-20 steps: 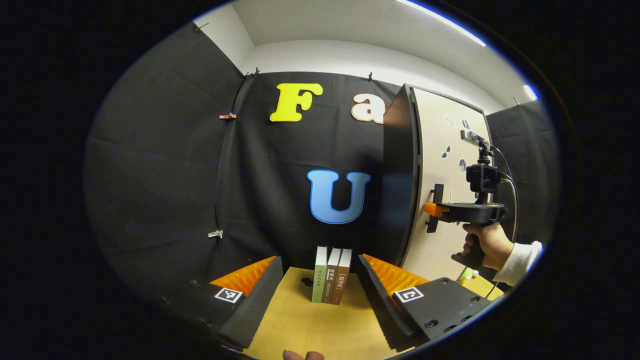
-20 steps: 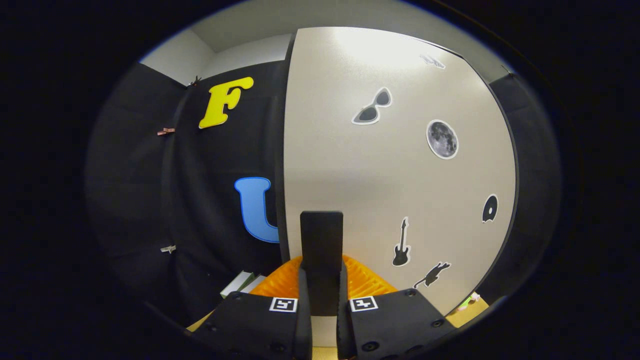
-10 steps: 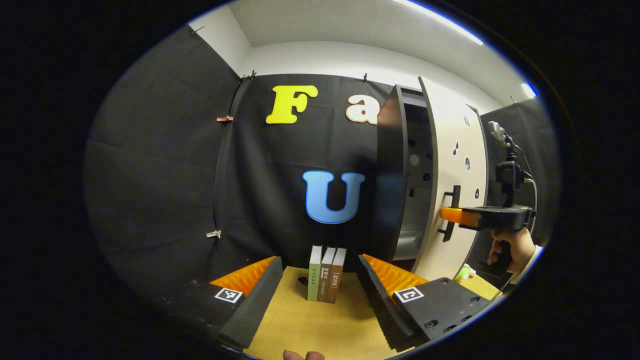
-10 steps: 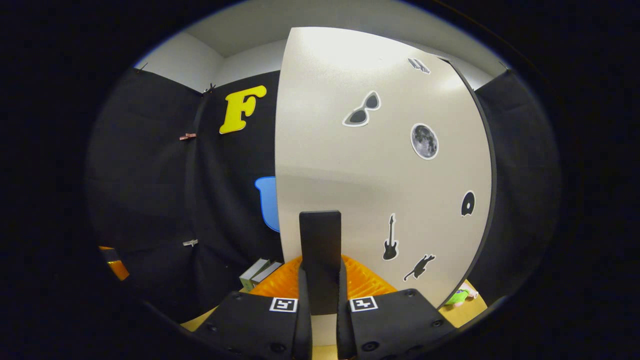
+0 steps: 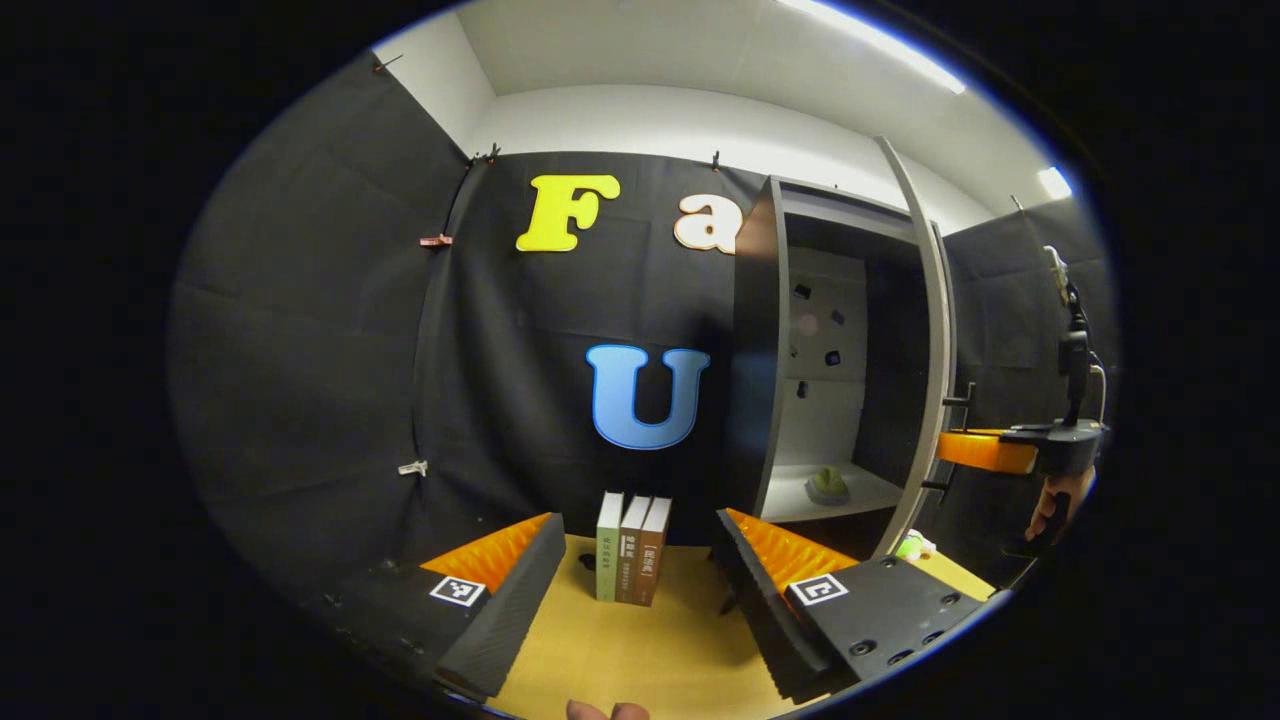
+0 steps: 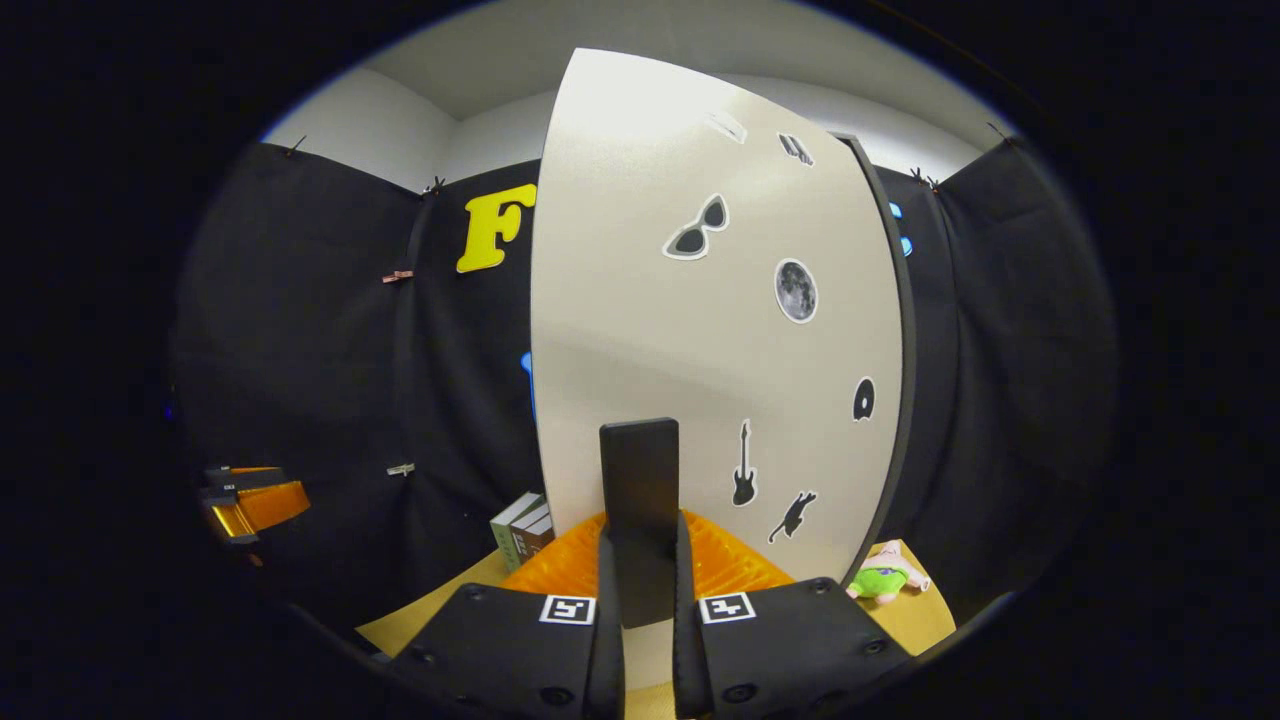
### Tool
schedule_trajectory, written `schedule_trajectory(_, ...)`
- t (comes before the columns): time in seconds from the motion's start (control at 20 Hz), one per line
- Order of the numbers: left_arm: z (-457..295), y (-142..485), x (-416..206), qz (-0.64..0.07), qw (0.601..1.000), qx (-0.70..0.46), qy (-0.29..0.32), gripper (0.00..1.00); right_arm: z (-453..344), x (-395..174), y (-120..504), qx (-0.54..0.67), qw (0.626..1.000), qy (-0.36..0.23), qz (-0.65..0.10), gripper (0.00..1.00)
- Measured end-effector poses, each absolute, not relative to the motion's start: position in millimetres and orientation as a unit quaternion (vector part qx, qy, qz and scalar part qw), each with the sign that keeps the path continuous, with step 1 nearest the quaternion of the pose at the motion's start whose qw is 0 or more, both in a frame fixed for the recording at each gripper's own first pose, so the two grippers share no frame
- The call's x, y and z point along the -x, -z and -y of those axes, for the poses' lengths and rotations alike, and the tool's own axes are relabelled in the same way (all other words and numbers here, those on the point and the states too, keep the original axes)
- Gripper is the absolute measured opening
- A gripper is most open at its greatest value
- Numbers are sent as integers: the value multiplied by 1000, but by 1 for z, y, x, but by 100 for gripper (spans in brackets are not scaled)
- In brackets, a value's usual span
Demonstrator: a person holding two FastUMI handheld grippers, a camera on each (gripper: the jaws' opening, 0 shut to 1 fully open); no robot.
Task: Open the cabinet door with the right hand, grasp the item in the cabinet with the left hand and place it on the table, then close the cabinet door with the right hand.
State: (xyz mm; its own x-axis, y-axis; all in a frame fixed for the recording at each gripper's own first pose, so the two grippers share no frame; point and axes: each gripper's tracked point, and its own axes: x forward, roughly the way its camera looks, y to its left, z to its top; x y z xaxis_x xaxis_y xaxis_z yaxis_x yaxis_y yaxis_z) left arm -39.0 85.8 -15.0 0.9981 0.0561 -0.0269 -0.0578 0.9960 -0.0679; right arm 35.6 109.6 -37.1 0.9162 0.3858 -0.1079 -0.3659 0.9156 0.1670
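Swinging the cabinet door [image 6: 700,330] wide, the right gripper [image 6: 640,590] has its fingers clamped on the handle [image 6: 640,500]. Left gripper [image 5: 640,560], fingers apart, should reach the item [image 5: 828,486] only once the door clears.

The surface [image 5: 640,650] looks like pale wood laminate, smooth and matt; the cabinet door [image 6: 700,330] has a light, fine-textured finish with a soft sheen, bearing flat glossy stickers [image 6: 796,291]; the door handle [image 6: 640,510] is smooth and matt; the booth wall [image 5: 320,330] is matt woven cloth; the books [image 5: 630,548] show paper covers.
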Motion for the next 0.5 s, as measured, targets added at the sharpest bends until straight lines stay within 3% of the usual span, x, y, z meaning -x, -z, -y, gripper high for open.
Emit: schedule_trajectory(0.5, -50, 9, 29, -12, 1000, 29, 5, 95, -14, 5, 36, -78, 984, -139, -74, 22)
